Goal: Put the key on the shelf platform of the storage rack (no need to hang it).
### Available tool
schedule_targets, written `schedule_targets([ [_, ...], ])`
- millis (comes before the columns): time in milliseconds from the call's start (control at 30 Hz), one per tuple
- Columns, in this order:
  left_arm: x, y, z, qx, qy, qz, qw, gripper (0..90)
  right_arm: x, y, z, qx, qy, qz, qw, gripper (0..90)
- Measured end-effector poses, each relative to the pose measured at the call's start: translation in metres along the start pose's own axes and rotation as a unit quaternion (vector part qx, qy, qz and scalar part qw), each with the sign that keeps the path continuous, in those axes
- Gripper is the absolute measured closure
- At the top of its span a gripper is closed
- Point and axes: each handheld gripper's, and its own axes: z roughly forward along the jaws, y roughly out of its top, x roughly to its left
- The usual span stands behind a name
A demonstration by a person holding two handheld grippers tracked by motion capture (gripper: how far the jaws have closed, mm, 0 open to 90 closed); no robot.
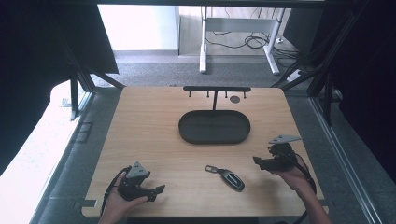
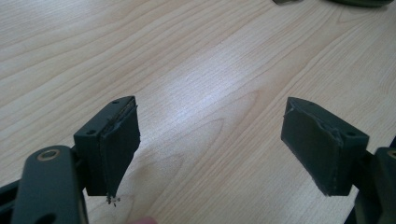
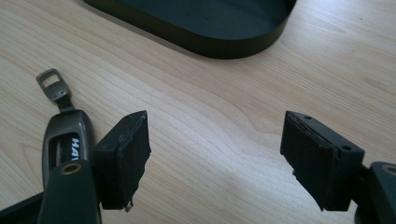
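The car key fob [image 1: 232, 179] lies flat on the wooden surface [image 1: 154, 140], between both hands and nearer the right tongs [image 1: 259, 163], which hang spread and empty just beside it. The left tongs [image 1: 159, 192] are spread over bare wood. An oval black tray [image 1: 214, 127] sits beyond.

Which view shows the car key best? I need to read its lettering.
The right gripper view: the car key lies close, with white letters partly visible beside the near jaw. The high view shows the whole key but small. The left gripper view offers bare table.
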Motion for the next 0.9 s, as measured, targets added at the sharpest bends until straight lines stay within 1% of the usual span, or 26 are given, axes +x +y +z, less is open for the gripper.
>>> schedule_targets([
  [100, 0.001, 0.000, -0.001, 0.000, 0.001, -0.001, 1.0000, 19.9, 0.002, 0.002, 0.001, -0.001, 0.003, -0.002, 1.0000, 25.0],
  [133, 0.001, 0.000, -0.001, -0.001, 0.002, -0.003, 1.0000, 19.9, 0.005, 0.003, 0.001, -0.001, 0.007, -0.005, 1.0000, 24.9],
  [167, 0.001, 0.000, -0.001, -0.001, 0.002, -0.003, 1.0000, 19.9, 0.005, 0.003, 0.001, -0.001, 0.007, -0.005, 1.0000, 24.9],
  [200, 0.001, 0.000, -0.001, 0.000, 0.002, -0.003, 1.0000, 19.9, 0.008, 0.006, 0.002, 0.002, 0.003, -0.013, 0.9999, 24.5],
  [267, 0.001, 0.000, 0.000, 0.002, 0.002, -0.003, 1.0000, 19.9, 0.009, 0.007, 0.002, 0.003, 0.004, -0.013, 0.9999, 24.5],
  [433, 0.001, 0.000, 0.000, 0.004, 0.001, -0.001, 1.0000, 19.9, 0.018, 0.012, 0.003, 0.012, 0.014, -0.025, 0.9995, 24.6],
  [500, 0.001, 0.000, -0.001, 0.004, 0.001, -0.001, 1.0000, 19.9, 0.024, 0.014, 0.005, 0.019, 0.022, -0.036, 0.9989, 24.6],
  [533, 0.001, 0.000, -0.001, 0.004, 0.001, -0.001, 1.0000, 19.9, 0.024, 0.014, 0.005, 0.019, 0.022, -0.036, 0.9989, 24.6],
  [567, 0.001, 0.000, -0.001, 0.003, 0.002, -0.001, 1.0000, 19.9, 0.029, 0.015, 0.008, 0.026, 0.028, -0.043, 0.9984, 24.6],
  [600, 0.001, 0.000, -0.001, 0.003, 0.002, -0.001, 1.0000, 19.9, 0.031, 0.016, 0.009, 0.031, 0.030, -0.046, 0.9980, 24.6],
  [667, 0.001, 0.000, -0.002, 0.002, 0.003, -0.002, 1.0000, 19.9, 0.035, 0.018, 0.011, 0.041, 0.036, -0.052, 0.9972, 24.5],
  [700, 0.001, 0.000, -0.002, 0.002, 0.003, -0.002, 1.0000, 19.9, 0.035, 0.018, 0.011, 0.041, 0.036, -0.052, 0.9972, 24.5],
  [733, 0.002, 0.000, -0.002, 0.002, 0.003, -0.003, 1.0000, 19.9, 0.040, 0.021, 0.014, 0.051, 0.039, -0.061, 0.9961, 24.5],
  [800, 0.002, 0.000, -0.002, 0.002, 0.003, -0.003, 1.0000, 19.9, 0.041, 0.022, 0.015, 0.055, 0.042, -0.062, 0.9957, 24.5],
  [867, 0.002, 0.000, -0.002, 0.003, 0.003, -0.002, 1.0000, 19.9, 0.046, 0.025, 0.017, 0.064, 0.048, -0.070, 0.9943, 24.5],
  [900, 0.001, 0.000, -0.002, 0.002, 0.003, -0.002, 1.0000, 19.9, 0.052, 0.027, 0.019, 0.072, 0.052, -0.079, 0.9929, 24.5],
])
